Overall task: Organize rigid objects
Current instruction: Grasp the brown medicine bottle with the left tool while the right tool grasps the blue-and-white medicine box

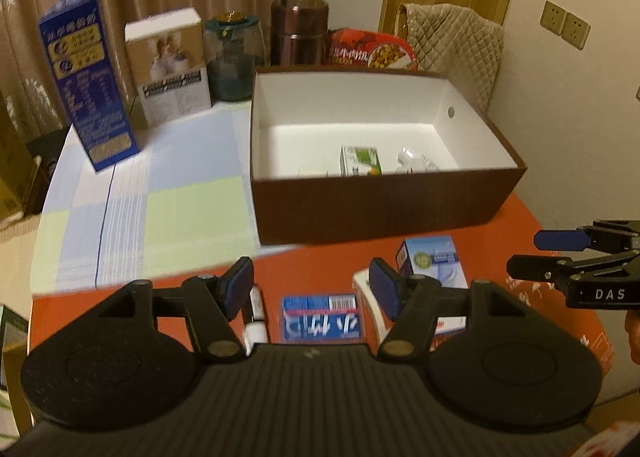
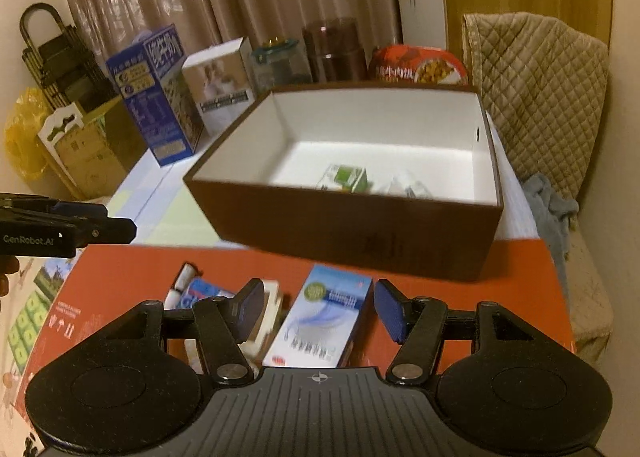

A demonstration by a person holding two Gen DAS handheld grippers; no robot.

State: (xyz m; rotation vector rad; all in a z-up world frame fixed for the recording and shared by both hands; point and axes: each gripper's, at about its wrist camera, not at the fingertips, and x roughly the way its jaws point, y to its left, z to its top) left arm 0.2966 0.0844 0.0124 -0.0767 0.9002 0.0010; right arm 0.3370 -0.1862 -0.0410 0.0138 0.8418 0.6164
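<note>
Between the right gripper's (image 2: 319, 311) spread blue pads, which grip nothing, a pale blue carton (image 2: 320, 317) lies flat on the red tabletop (image 2: 500, 289). It looks light and stiff, a little slick; my guess is a pinch across its narrow sides, near the middle, would hold without crushing. To its left sit a white box (image 2: 269, 311), a blue blister card (image 2: 202, 291) and a white marker (image 2: 181, 284). Over that card hangs the left gripper (image 1: 312, 283), likewise parted and empty. The card seems thin and flat, so an edge grip may be needed; the marker could roll. Beyond them stands the brown storage box (image 2: 348, 229), open, with a green-and-white packet (image 2: 345, 177) and a clear wrapper (image 1: 414, 163) inside
</note>
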